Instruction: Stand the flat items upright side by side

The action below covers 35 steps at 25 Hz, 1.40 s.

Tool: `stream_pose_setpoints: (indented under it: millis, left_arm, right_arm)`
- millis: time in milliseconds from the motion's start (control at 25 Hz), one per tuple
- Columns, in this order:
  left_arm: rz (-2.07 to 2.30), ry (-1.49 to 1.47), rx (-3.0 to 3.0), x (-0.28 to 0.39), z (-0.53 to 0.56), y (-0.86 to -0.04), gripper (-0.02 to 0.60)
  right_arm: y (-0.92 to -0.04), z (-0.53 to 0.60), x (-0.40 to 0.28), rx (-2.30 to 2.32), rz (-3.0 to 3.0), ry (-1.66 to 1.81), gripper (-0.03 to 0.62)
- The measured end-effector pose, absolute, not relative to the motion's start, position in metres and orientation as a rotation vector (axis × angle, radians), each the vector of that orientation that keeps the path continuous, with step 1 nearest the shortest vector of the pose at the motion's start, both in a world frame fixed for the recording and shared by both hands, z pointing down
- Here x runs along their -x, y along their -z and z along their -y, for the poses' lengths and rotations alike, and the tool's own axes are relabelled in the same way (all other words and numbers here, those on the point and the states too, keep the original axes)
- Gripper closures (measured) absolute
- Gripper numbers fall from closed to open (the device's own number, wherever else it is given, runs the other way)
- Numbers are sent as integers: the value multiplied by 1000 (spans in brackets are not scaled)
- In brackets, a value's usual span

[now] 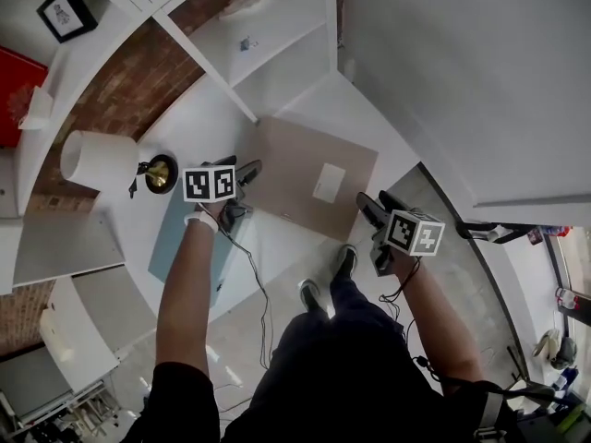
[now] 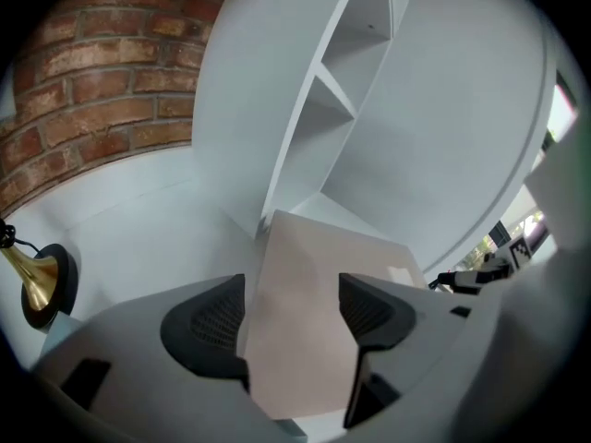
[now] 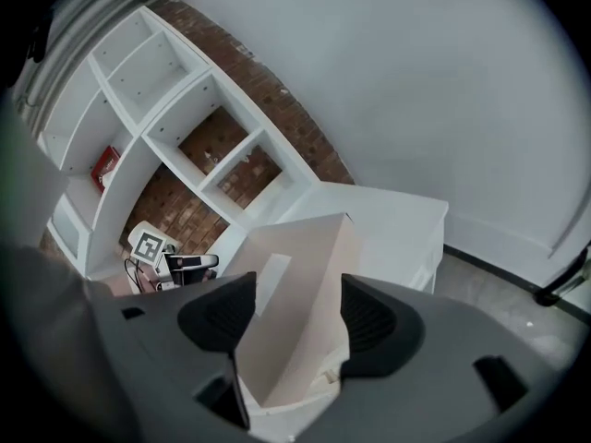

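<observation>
A flat brown cardboard package (image 1: 309, 178) with a white label (image 1: 329, 182) lies on the white cabinet top (image 1: 208, 118). A flat pale blue item (image 1: 180, 224) lies beside it, partly under my left arm. My left gripper (image 1: 247, 172) hovers at the package's left edge. Its jaws are open, and the package (image 2: 305, 340) shows between and beyond them in the left gripper view. My right gripper (image 1: 374, 201) is at the package's right corner, also open, and the package (image 3: 300, 284) lies past its pads (image 3: 222, 317) without touching them.
A white lamp (image 1: 97, 160) on a brass base (image 1: 159, 173) stands left of the blue item. Open white shelf bays (image 1: 268, 53) with a brick back rise behind the cabinet top. A red item (image 1: 14, 90) and a framed picture (image 1: 66, 10) sit far left. Grey floor (image 1: 462, 266) is to the right.
</observation>
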<state>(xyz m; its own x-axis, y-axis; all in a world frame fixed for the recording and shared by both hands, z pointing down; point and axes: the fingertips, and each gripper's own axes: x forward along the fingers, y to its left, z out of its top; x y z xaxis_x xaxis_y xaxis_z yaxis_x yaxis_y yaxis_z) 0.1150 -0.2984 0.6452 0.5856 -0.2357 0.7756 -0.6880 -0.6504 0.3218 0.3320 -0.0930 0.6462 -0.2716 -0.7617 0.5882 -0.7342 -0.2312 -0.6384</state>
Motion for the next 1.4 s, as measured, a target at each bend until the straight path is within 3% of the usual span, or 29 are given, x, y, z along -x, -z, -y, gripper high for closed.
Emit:
stream_pose_setpoints:
  millis: [360, 760, 1400]
  left_arm:
    - [673, -1105, -2131, -131, 308, -687, 275]
    - [610, -1022, -2152, -139, 305, -689, 285]
    - [544, -933, -2504, -144, 279, -581, 295]
  right_arm:
    - [-683, 104, -331, 1822, -1923, 1708, 306]
    - [-697, 111, -319, 1852, -1909, 1765, 332]
    - [-657, 84, -300, 1955, -1864, 1547, 345]
